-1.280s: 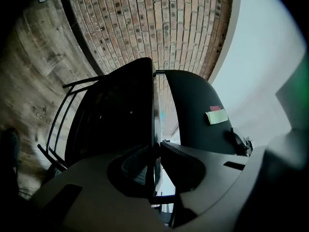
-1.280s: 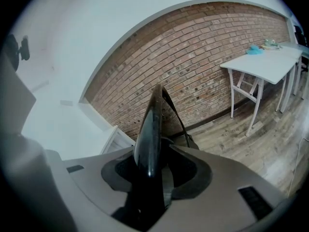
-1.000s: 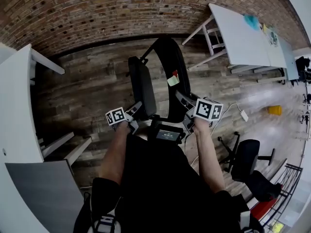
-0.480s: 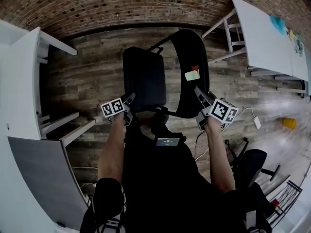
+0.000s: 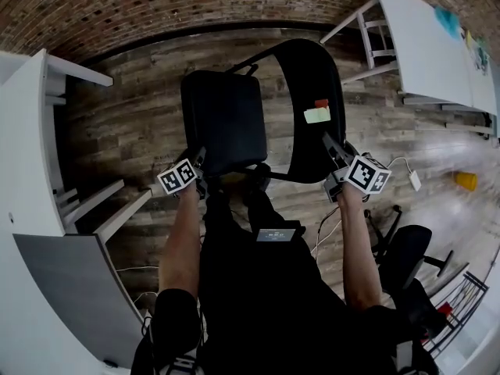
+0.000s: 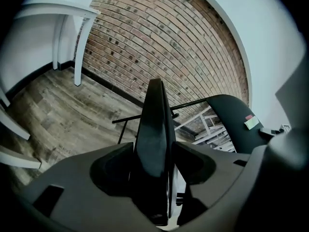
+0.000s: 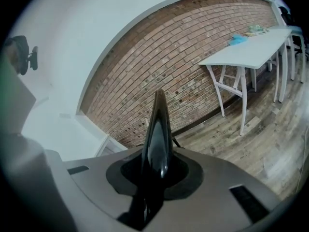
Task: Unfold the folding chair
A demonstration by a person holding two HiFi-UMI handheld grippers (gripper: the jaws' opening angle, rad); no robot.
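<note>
Slippage is the chief hazard, judging by how the two grips differ. The folding chair (image 5: 234, 108) stands on the wooden floor (image 5: 133, 123) right in front of the person. Its seat (image 5: 219, 139) lies broad under the head view and its backrest (image 5: 308, 92), which carries a small label (image 5: 316, 114), rises beside it, so the chair seems open or nearly so. The left gripper (image 5: 201, 172) sits at the seat's near edge. Its jaws have just been opening, and the left gripper view shows the thick seat edge between them with a sliver of light on one side, so they bracket it loosely rather than pinch it. The right gripper (image 5: 334, 156) has just been closing its jaws, which are clamped on the backrest's thin, glossy near edge. If the seat is not locked flat, the slack left hold would let it swing back up. A pull on that smooth narrow edge could slide the right pads off, and a sideways shove may skid the chair across the boards or tip it towards the person.
</note>
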